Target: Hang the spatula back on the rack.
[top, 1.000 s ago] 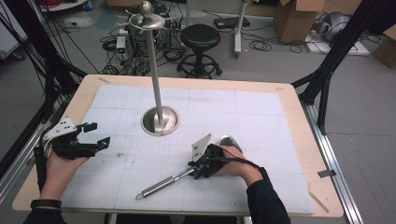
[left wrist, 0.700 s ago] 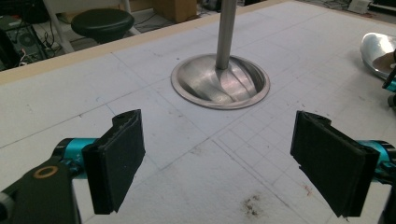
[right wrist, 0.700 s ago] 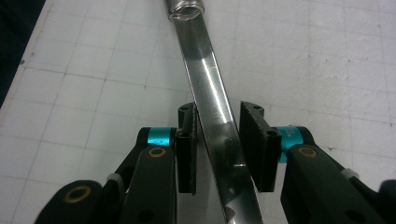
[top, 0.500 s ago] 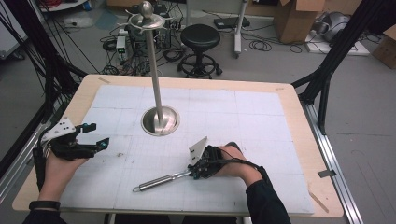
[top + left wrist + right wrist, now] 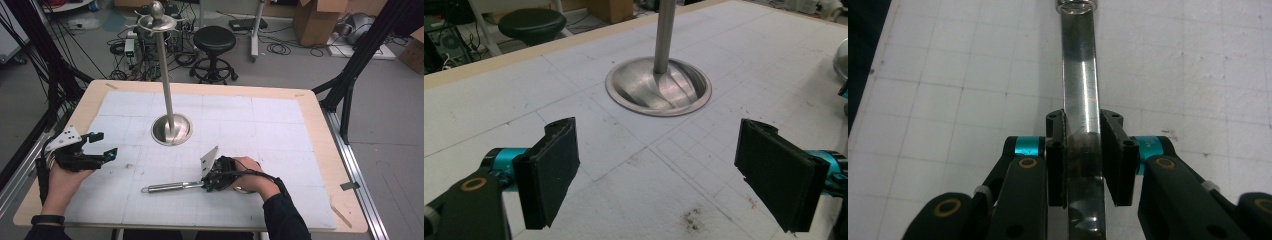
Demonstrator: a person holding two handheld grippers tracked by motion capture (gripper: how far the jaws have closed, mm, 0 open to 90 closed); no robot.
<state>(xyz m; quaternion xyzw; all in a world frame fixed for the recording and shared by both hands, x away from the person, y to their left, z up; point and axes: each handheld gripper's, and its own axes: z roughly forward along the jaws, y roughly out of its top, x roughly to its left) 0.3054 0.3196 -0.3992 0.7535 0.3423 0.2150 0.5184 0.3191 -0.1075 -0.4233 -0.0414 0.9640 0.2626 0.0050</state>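
Note:
A long shiny metal utensil handle (image 5: pixel 170 187) lies on the white gridded mat (image 5: pixel 260 130), pointing left from my right hand. My right gripper (image 5: pixel 202 186) is shut on it; in the right gripper view the two pads press both sides of the handle (image 5: pixel 1079 75) at the right gripper (image 5: pixel 1083 145). Its jaws have just been closing onto that handle. The utensil's head is hidden under the hand. My left gripper (image 5: pixel 106 145) hovers at the table's left side, open and holding nothing (image 5: pixel 659 175), facing the stand's round base (image 5: pixel 659 90).
A tall metal stand (image 5: pixel 165 75) with a dished base (image 5: pixel 171 130) rises from the mat's middle. The wooden table edge (image 5: pixel 320 125) frames the mat. Beyond it stand a black stool (image 5: pixel 214 40), cardboard boxes (image 5: pixel 315 20) and cables on the floor.
The right hand has shifted slightly toward the table's front and the handle has swung from slanted to nearly level. The right jaws have closed on it. The left hand has stayed put.

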